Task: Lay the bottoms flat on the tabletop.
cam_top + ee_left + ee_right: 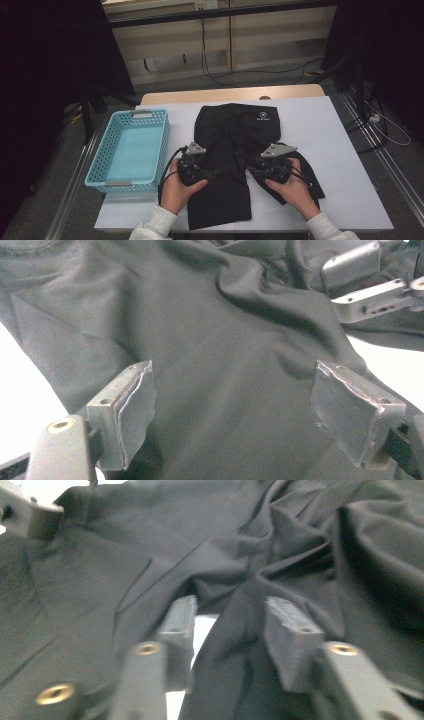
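A black garment (pixel 235 135) lies spread on the white table (pixel 320 125), its lower part rumpled between the two hands. My left gripper (pixel 212 174) rests on the cloth's left side and points toward the middle. In the left gripper view its jaws (pixel 235 410) stand wide open over flat black fabric (pixel 220 340), with nothing pinched. My right gripper (pixel 254 170) faces it from the right. In the right gripper view its jaws (pixel 232 630) are partly open, and a raised fold of the fabric (pixel 240 605) stands between the pads without being pressed.
A teal plastic basket (pixel 131 150) stands on the table's left side, close to my left hand. Bare white table lies right of the garment. Each gripper shows in the other's view: the right gripper (pixel 370 285) and the left gripper (pixel 25 510).
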Action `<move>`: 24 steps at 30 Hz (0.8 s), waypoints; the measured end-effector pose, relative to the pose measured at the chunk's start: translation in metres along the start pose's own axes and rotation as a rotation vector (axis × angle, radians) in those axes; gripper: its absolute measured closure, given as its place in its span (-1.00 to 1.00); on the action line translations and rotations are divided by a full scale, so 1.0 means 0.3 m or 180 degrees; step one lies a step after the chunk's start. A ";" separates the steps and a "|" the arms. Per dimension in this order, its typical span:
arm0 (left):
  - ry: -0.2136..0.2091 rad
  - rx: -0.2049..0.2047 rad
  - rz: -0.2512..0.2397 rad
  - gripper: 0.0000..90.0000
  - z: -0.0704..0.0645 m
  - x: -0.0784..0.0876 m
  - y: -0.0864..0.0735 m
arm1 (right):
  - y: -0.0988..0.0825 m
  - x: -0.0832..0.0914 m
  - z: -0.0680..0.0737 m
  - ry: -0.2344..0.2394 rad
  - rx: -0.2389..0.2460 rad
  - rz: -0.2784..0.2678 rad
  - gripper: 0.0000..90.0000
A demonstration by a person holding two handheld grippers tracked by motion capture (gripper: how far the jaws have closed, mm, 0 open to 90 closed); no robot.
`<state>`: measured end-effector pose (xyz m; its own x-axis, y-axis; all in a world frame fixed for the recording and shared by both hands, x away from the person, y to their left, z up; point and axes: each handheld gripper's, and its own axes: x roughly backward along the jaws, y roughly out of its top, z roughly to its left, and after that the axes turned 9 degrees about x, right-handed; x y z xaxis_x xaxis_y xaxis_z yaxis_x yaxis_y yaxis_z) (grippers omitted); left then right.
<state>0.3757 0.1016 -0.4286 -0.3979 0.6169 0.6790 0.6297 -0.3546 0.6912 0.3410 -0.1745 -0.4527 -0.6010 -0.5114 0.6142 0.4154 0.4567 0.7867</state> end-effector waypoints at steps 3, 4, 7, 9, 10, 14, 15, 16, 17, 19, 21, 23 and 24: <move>-0.0015 0.0001 0.0008 -0.58 -0.002 0.001 0.001 | 0.001 0.032 -0.011 -0.0007 -0.0028 -0.0041 0.02; -0.0022 0.0006 0.0003 -0.58 -0.003 0.001 0.002 | 0.000 0.044 -0.014 -0.0019 -0.0036 -0.0044 -0.03; -0.0052 0.0003 -0.0013 -0.58 -0.006 0.002 0.006 | -0.014 0.084 -0.025 -0.0062 -0.0057 -0.0059 -0.16; -0.0072 -0.0003 -0.0028 -0.59 -0.012 -0.001 0.008 | -0.030 0.113 -0.036 -0.0094 -0.0083 -0.0059 -0.18; -0.0081 -0.0025 -0.0022 -0.59 -0.014 -0.004 0.009 | -0.041 0.126 -0.042 -0.0121 -0.0100 -0.0056 -0.21; -0.0140 -0.0063 -0.0021 -0.60 -0.031 -0.017 0.017 | -0.088 0.168 -0.072 -0.0214 -0.0209 -0.0021 -0.31; -0.0160 -0.0068 -0.0013 -0.60 -0.036 -0.020 0.020 | -0.097 0.177 -0.079 -0.0258 -0.0240 -0.0011 -0.34; -0.0181 -0.0084 -0.0010 -0.60 -0.041 -0.025 0.022 | -0.105 0.187 -0.085 -0.0290 -0.0268 -0.0003 -0.36; -0.0191 -0.0095 -0.0017 -0.60 -0.044 -0.030 0.024 | -0.113 0.196 -0.090 -0.0314 -0.0287 0.0008 -0.37; -0.0234 -0.0123 -0.0005 -0.61 -0.053 -0.040 0.030 | -0.125 0.213 -0.098 -0.0367 -0.0306 0.0011 -0.39; -0.0269 -0.0151 0.0001 -0.61 -0.063 -0.051 0.035 | -0.138 0.230 -0.105 -0.0413 -0.0333 0.0014 -0.40; -0.0304 -0.0184 0.0001 -0.61 -0.074 -0.062 0.041 | -0.152 0.247 -0.114 -0.0475 -0.0376 0.0014 -0.42; -0.0325 -0.0198 -0.0007 -0.61 -0.081 -0.068 0.045 | -0.160 0.256 -0.119 -0.0503 -0.0389 0.0025 -0.43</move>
<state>0.3761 0.0671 -0.4272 -0.3272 0.6850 0.6509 0.5850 -0.3942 0.7088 0.2993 -0.2617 -0.4412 -0.6931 -0.3833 0.6106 0.4946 0.3634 0.7895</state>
